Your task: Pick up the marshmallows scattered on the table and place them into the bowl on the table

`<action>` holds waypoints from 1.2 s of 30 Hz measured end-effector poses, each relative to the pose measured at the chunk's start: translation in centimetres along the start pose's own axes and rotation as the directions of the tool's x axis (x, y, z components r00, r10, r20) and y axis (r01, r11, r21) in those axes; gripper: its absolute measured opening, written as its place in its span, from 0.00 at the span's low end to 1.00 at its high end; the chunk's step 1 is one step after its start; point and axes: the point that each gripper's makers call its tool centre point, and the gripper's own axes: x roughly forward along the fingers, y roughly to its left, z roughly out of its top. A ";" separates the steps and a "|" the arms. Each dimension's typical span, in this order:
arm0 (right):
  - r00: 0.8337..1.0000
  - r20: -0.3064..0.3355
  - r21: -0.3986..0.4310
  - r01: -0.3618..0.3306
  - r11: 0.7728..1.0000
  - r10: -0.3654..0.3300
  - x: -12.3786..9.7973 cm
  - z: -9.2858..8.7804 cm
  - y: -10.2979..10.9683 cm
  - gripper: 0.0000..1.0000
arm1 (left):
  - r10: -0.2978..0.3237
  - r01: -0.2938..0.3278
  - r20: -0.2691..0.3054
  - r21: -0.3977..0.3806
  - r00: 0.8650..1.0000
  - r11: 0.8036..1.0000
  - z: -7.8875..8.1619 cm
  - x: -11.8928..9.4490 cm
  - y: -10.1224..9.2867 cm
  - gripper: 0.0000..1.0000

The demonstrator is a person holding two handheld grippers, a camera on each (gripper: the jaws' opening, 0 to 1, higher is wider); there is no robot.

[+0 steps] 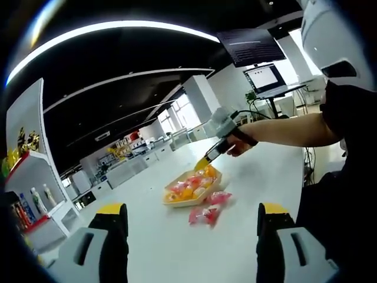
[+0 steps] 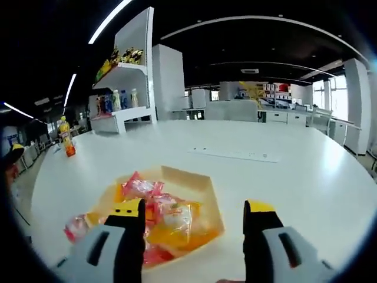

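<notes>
In the left gripper view we see our left gripper [image 1: 192, 221] from behind, its two grey jaws with yellow tips standing well apart with nothing between them, above the wide white table [image 1: 259, 177]. Beyond the jaws sits the shallow square cardboard bowl [image 1: 192, 187], filled with pink, orange and yellow wrapped marshmallows; from here it lies corner-on, one corner toward us and the opposite one away toward the room. Just beside its near edge lie two pink wrapped marshmallows [image 1: 205, 213] on the bare table, with a third pink packet [image 1: 219, 197] touching the bowl's near rim. Our right gripper [image 1: 207, 157] comes in from the right, held in a hand on a bare forearm, its yellow tip poised right over the far corner of the bowl; whether it touches the contents we cannot tell. The right gripper view looks down along that gripper's [image 2: 192, 221] own jaws, which are likewise parted and hold nothing, with the bowl [image 2: 194, 183] directly beneath the left jaw and its wrapped sweets [image 2: 171, 221] seen close. This view adds what the other lacks: a white shelf unit with bottles [image 2: 121, 100] at the far side, and an orange juice bottle [image 2: 66, 137] standing upright near the table's left edge.
</notes>
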 end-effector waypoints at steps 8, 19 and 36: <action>0.999 -0.020 -0.037 -0.026 0.999 0.025 -1.6 -0.3 1.2 0.93 | -0.012 0.012 -0.002 0.007 1.000 1.000 0.0 0.0 -0.4 0.90; 0.998 -0.035 -0.033 -0.061 0.998 0.060 -5.0 -1.1 1.8 0.97 | -0.010 0.010 -0.007 0.023 1.000 1.000 0.2 -0.2 -0.5 0.90; 0.996 0.041 -0.047 -0.081 0.996 0.083 -15.5 -1.1 3.3 0.97 | -0.032 0.032 -0.009 0.011 0.999 0.999 0.4 0.1 -1.7 0.90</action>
